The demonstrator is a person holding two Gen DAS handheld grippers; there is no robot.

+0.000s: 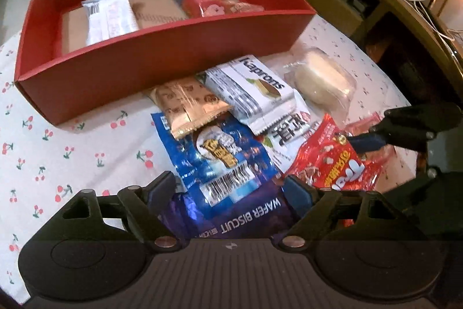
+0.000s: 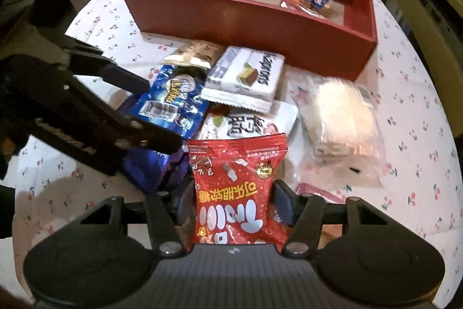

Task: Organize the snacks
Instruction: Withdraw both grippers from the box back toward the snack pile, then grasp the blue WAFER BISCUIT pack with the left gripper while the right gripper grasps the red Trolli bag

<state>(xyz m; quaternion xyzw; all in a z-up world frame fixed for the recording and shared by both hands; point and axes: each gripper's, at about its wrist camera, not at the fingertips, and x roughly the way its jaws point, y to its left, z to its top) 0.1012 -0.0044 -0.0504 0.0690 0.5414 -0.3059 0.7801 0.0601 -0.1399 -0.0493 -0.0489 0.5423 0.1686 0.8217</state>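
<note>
On cherry-print cloth [image 2: 419,106], right tongs [image 2: 234,204] grip red candy bag [image 2: 240,190]; left tongs [image 1: 231,187] gape.

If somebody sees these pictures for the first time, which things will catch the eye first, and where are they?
First comes the red box at the far side of the cherry-print tablecloth, already holding a few packets. In front of it lies a heap of snacks, with the blue packet prominent. Nearest, the right gripper is closed on the red candy bag.
</note>
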